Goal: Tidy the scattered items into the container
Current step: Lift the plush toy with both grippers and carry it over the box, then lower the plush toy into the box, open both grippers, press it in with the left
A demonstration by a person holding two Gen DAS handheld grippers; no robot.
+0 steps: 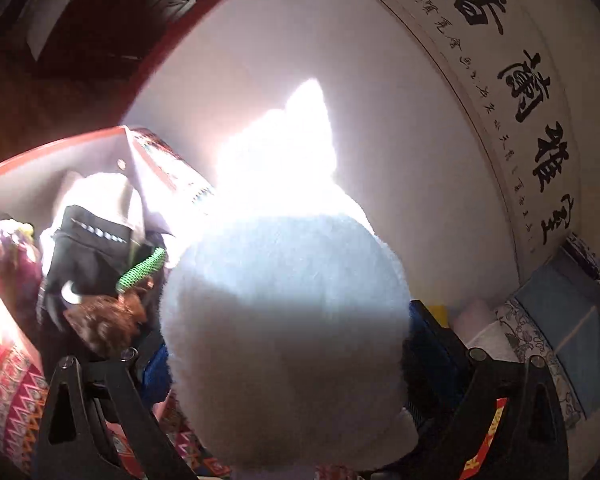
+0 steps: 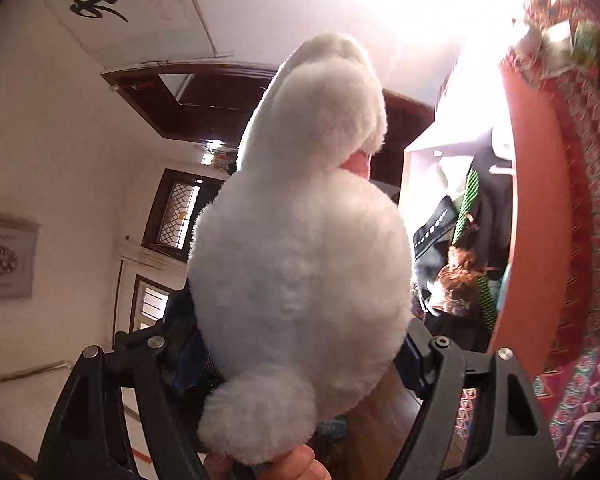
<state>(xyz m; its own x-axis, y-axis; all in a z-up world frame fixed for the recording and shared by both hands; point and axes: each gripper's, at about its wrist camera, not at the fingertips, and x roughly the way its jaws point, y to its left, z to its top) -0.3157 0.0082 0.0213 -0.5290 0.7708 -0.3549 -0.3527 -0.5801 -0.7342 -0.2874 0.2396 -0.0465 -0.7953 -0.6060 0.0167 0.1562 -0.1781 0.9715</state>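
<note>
A white plush toy (image 1: pixel 284 320) with an upright ear fills the left wrist view, and my left gripper (image 1: pixel 288 332) is shut on its body, held up in the air. The right wrist view shows a white plush rabbit (image 2: pixel 300 260) with a round tail, with my right gripper (image 2: pixel 296 344) shut on its sides. I cannot tell whether both views show one toy. The container (image 1: pixel 60 148), a red-rimmed box with pale inner walls, lies left of the plush and holds dark clothing (image 1: pixel 88 248), a green strap and a brown furry item. In the right wrist view the container (image 2: pixel 540 200) stands to the right.
A calligraphy scroll (image 1: pixel 520 112) hangs on the white wall behind. Red patterned cloth (image 1: pixel 4 380) lies under the box. Folded blue and floral fabrics (image 1: pixel 572 304) sit at the right. A dark wooden door frame (image 2: pixel 220 92) is beyond the plush. Strong glare hides the upper part of the box.
</note>
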